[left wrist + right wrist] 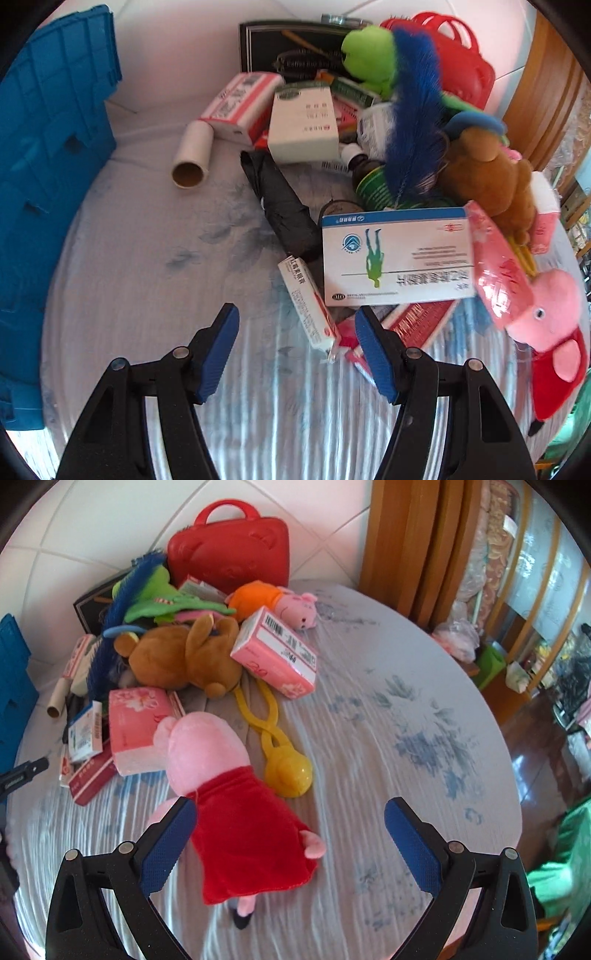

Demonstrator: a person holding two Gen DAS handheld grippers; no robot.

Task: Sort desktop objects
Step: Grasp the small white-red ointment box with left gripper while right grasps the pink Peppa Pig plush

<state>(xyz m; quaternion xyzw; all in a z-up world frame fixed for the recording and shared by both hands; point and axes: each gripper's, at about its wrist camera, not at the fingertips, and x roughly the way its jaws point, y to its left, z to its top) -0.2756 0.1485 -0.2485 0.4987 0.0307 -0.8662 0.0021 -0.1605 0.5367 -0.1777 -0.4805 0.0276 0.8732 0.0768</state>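
Here the left tool [297, 350] is spread, empty, a slim box [309, 304] just ahead between its tips. Right tool [290, 845] is spread around the pig plush [236, 812] lying on the worktop [388, 720].

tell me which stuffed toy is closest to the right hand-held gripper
The pink pig in the red dress, lying partly between the open right hand-held gripper. The brown bear and orange-clad pig lie farther back.

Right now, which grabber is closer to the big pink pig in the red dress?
Right. The right gripper is open with the pig plush lying between its fingers. The left gripper hovers open by the medicine boxes, the pig off to its right.
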